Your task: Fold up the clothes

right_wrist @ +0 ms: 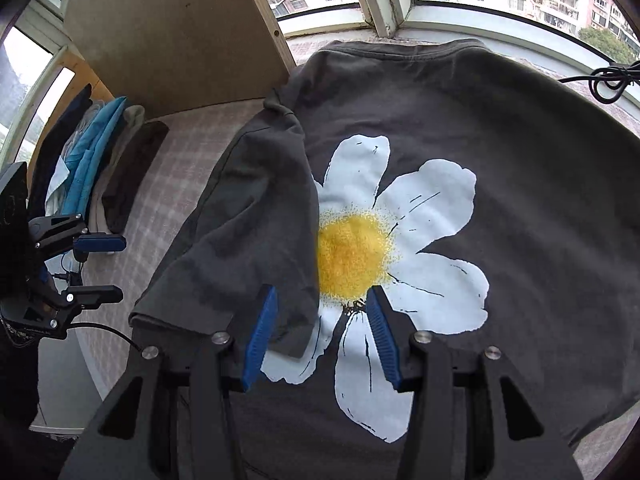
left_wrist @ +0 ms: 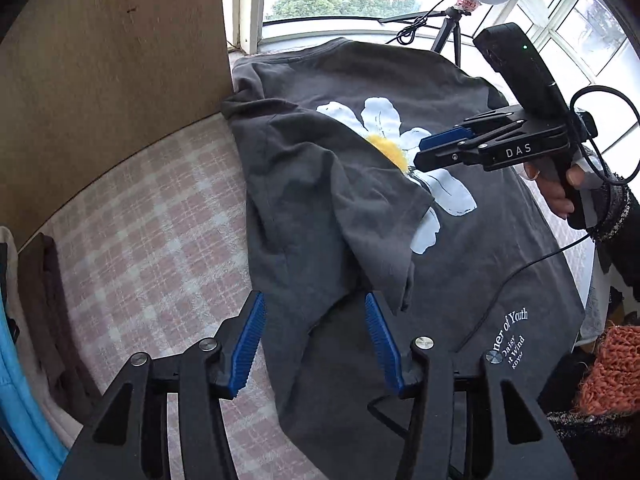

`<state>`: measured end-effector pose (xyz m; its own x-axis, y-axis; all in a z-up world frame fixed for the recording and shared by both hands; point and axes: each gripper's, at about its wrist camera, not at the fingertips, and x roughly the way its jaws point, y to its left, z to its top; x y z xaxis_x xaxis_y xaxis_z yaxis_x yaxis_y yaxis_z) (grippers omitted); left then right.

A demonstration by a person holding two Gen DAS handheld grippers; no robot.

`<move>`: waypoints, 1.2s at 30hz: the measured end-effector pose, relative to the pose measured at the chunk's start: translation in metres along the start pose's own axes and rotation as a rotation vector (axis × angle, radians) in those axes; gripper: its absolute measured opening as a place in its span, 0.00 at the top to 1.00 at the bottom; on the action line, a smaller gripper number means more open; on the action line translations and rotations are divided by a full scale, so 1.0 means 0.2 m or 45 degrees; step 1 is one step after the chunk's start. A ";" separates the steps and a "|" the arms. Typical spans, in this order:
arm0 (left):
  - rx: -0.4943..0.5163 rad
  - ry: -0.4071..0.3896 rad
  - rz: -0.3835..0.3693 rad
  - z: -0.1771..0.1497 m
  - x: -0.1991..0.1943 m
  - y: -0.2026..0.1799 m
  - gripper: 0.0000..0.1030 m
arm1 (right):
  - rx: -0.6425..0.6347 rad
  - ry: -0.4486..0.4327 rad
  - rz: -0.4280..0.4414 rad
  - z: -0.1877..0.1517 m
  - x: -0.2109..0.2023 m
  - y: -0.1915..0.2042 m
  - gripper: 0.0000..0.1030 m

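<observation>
Your dark grey T-shirt (right_wrist: 500,152) lies spread on the checked pink cover (left_wrist: 160,240), filling the centre and right of both views, with its left sleeve (right_wrist: 256,220) already flapped inward over the daisy print (right_wrist: 400,248).

The next fold looks like the opposite side, so take the far sleeve and the hem together, 1 in each tool, and carry them across in a single flat sweep. Smooth the folded sleeve first; its edge sits rumpled over the petals.

Your left gripper (left_wrist: 316,340) hovers low at the bottom centre of its view, jaws apart, holding nothing, just above the shirt's lower side. Your right gripper (right_wrist: 322,332) also stands apart and empty, poised over the flower's centre, pointing toward the collar (right_wrist: 404,50) at the upper middle. Mind the black cable (left_wrist: 520,276) trailing across the fabric.
</observation>
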<state>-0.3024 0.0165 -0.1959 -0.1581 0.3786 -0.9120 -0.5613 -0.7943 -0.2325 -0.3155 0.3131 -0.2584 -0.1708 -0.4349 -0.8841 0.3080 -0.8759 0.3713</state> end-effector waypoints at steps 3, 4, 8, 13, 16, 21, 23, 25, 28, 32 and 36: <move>0.056 -0.040 -0.029 -0.05 0.01 -0.13 0.52 | -0.030 0.020 -0.021 -0.03 0.04 0.03 0.55; 0.063 -0.047 -0.032 -0.04 0.03 -0.16 0.51 | -0.040 0.027 -0.028 -0.04 0.06 0.04 0.55; 0.078 -0.072 -0.038 -0.02 0.13 -0.24 0.52 | -0.079 0.054 -0.057 -0.07 0.11 0.08 0.55; 0.069 -0.103 -0.027 0.03 0.19 -0.23 0.91 | -0.185 0.086 -0.087 -0.07 0.13 0.14 0.98; 0.061 -0.127 0.018 0.03 0.15 -0.19 0.95 | -0.208 0.112 -0.022 -0.02 0.10 0.16 0.97; -0.084 -0.214 0.098 -0.01 -0.04 0.08 0.96 | -0.218 -0.026 0.069 0.31 -0.08 0.28 0.97; -0.180 -0.279 0.131 -0.04 -0.15 0.21 0.96 | -0.246 -0.097 0.113 0.49 -0.13 0.40 0.97; -0.274 -0.353 0.162 -0.08 -0.26 0.34 0.96 | -0.308 -0.161 0.142 0.66 -0.16 0.59 0.97; -0.364 -0.438 0.242 -0.16 -0.40 0.46 0.96 | -0.459 -0.206 0.145 0.84 -0.14 0.91 0.97; -0.477 -0.480 0.315 -0.23 -0.47 0.59 0.96 | -0.564 -0.216 0.136 1.03 0.01 1.21 0.97; -0.451 -0.455 0.359 -0.26 -0.45 0.60 0.96 | -0.602 -0.129 0.103 1.10 0.23 1.32 0.97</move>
<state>-0.3132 -0.1372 -0.1599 -0.5611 0.2173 -0.7987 -0.1613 -0.9751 -0.1521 -0.4486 0.0146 -0.1387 -0.2119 -0.5364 -0.8169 0.7111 -0.6580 0.2476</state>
